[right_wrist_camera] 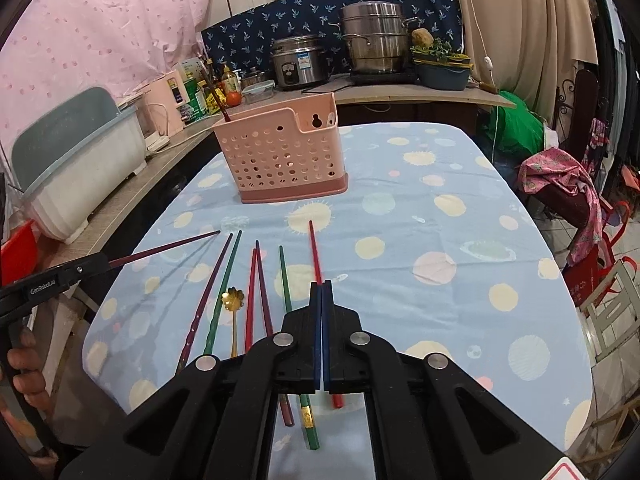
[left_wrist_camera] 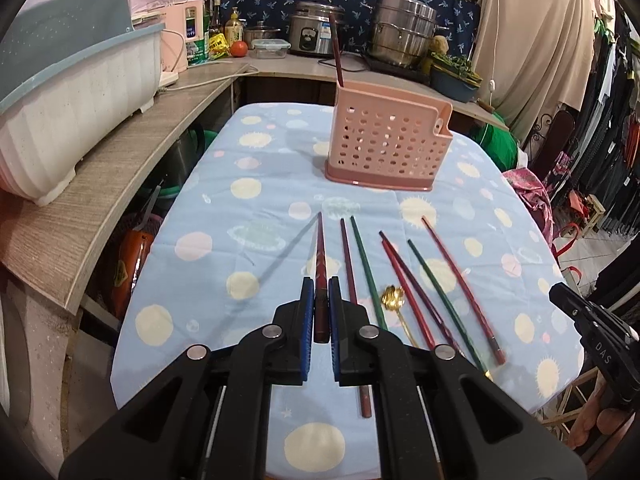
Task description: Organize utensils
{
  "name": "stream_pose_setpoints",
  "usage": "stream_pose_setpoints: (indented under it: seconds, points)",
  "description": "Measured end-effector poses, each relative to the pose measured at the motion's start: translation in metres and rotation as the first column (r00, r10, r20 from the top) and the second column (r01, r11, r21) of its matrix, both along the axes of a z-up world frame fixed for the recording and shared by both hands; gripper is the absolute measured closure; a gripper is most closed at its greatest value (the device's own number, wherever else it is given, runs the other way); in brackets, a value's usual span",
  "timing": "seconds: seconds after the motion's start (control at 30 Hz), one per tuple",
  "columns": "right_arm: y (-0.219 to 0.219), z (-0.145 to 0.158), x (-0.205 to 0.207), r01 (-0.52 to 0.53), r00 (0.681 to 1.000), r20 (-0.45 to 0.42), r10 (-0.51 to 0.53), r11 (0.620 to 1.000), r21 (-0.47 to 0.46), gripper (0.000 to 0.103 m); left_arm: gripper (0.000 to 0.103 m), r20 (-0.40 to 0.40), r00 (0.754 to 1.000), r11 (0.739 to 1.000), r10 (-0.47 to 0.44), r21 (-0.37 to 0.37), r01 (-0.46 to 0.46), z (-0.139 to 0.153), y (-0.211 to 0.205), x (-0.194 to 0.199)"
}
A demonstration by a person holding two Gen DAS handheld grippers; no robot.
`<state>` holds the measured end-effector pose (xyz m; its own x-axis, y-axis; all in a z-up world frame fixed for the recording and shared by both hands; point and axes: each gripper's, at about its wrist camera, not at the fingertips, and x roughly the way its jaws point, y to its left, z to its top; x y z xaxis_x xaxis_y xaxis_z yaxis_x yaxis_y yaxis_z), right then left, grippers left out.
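The left tool [left_wrist_camera: 321,304] is clamped on a dark red chopstick [left_wrist_camera: 320,248], holding it clear of the surface [left_wrist_camera: 256,208], its tip pointing toward the far end; a thin shadow of it falls on the cloth to the left. In the right view the same stick [right_wrist_camera: 168,249] juts out from the left tool [right_wrist_camera: 56,280] over the surface's left edge. The right tool [right_wrist_camera: 322,304] has its pads pressed together with nothing between them, hovering above the near end of a red chopstick [right_wrist_camera: 315,252].

The pink holder [left_wrist_camera: 386,144] stands upright toward the far end of the surface, with one dark chopstick [left_wrist_camera: 337,50] leaning out of its far left corner.

The rest lie loose in a rough fan near the near edge: a maroon stick [left_wrist_camera: 349,264], a green one [left_wrist_camera: 366,264], a gold spoon [left_wrist_camera: 394,298] with a flower-shaped bowl, two crossed reddish sticks [left_wrist_camera: 400,276], another green one [left_wrist_camera: 434,280] and a red one [left_wrist_camera: 456,276] furthest right.
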<state>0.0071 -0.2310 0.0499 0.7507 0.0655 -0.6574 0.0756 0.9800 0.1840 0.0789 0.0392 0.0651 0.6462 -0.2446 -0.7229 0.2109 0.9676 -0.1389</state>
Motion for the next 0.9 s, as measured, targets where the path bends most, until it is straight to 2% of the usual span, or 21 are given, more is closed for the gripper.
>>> stream_pose_setpoints:
  seconds: [0.27,0.4,0.63,0.9]
  points:
    - [-0.002,0.001,0.006,-0.002,1.000,-0.004,0.002,1.000,-0.008,0.102,0.096,0.022,1.000,1.000,0.012,-0.016,-0.011,0.012,0.000,0.007]
    - [-0.002,-0.017,0.005,-0.024,0.998,-0.053,0.025,1.000,0.011,0.093,0.096,0.007,1.000,1.000,0.011,-0.012,-0.011,0.008,0.001,0.005]
    - [0.008,-0.066,0.002,-0.065,0.982,-0.173,0.075,0.996,0.065,0.093,0.096,-0.018,1.000,1.000,0.001,-0.007,-0.001,-0.001,-0.002,-0.001]
    - [0.019,-0.082,0.001,-0.091,0.973,-0.206,0.105,0.993,0.075,0.093,0.096,-0.038,0.999,1.000,-0.011,-0.009,0.010,-0.007,-0.004,-0.004]
